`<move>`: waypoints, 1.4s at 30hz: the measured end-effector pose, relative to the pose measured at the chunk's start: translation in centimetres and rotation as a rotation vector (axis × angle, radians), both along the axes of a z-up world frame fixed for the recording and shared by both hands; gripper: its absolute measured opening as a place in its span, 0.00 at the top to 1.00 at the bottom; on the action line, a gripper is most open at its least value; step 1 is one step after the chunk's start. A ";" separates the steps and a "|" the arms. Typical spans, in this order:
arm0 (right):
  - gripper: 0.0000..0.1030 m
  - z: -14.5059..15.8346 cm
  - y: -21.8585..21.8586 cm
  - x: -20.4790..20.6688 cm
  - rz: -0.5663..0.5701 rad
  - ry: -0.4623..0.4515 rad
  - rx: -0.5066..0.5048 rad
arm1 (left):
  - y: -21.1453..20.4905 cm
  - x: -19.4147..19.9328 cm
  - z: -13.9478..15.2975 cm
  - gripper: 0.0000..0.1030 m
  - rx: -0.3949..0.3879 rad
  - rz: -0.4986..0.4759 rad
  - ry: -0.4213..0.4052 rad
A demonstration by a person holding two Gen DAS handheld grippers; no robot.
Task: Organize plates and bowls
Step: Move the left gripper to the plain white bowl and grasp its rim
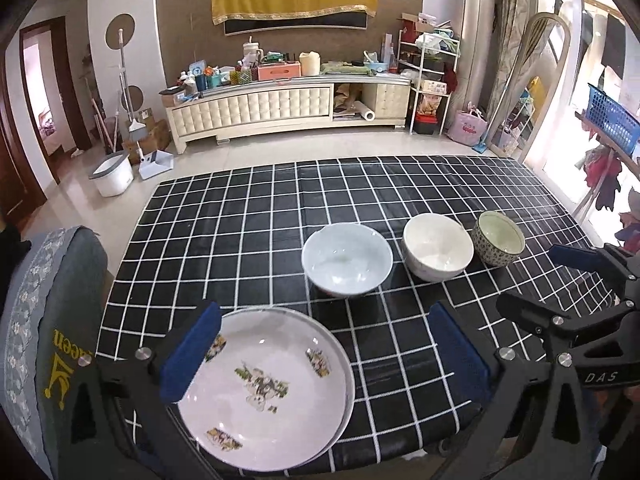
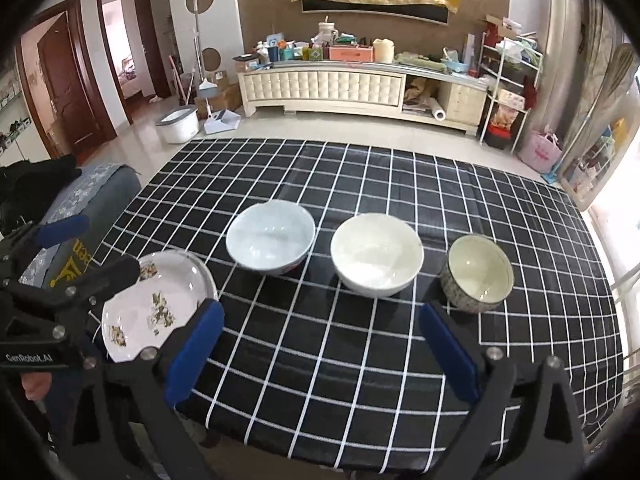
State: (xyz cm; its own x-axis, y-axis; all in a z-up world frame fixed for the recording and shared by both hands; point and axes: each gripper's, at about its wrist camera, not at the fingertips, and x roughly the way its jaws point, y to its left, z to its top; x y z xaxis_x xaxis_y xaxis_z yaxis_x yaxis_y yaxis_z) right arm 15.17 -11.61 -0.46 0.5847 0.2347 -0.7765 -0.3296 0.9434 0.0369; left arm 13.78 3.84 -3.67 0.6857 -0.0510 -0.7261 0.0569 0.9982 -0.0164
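A white plate (image 1: 268, 396) with small printed pictures lies at the table's near left corner. Behind it three bowls stand in a row: a pale blue bowl (image 1: 346, 258), a white bowl (image 1: 436, 246) and a small patterned bowl (image 1: 498, 242). My left gripper (image 1: 326, 350) hangs open above the plate, its left pad over the plate's left rim. My right gripper (image 2: 322, 352) is open over the table's front edge, nothing between its fingers, short of the white bowl (image 2: 376, 258) and the patterned bowl (image 2: 478, 274). The plate (image 2: 156, 304) shows at its left.
The table (image 1: 360, 184) wears a black cloth with a white grid. A chair with a grey cover (image 1: 48, 320) stands against its left side. Beyond the table, on the floor, are a white bucket (image 1: 112, 176) and a long cream cabinet (image 1: 280, 108).
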 end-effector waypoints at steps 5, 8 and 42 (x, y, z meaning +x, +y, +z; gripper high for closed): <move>0.03 0.3 -0.2 2.0 -0.007 0.001 0.008 | -0.1 2.3 0.2 0.00 -0.011 0.000 0.018; 0.03 0.4 0.0 3.0 0.006 -0.004 0.007 | -0.1 3.5 0.4 0.00 -0.006 0.001 0.021; 0.49 -6.2 5.3 13.1 0.121 0.152 -0.028 | 4.1 15.7 -8.5 0.47 -0.096 0.020 0.292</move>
State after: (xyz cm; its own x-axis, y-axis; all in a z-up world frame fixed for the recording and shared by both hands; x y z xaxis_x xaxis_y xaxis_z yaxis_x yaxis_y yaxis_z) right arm 28.24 -6.34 -6.62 0.4287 0.2732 -0.8611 -0.4335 0.8985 0.0693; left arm 29.45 7.93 -12.16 0.4499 -0.1171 -0.8854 0.0161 0.9923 -0.1231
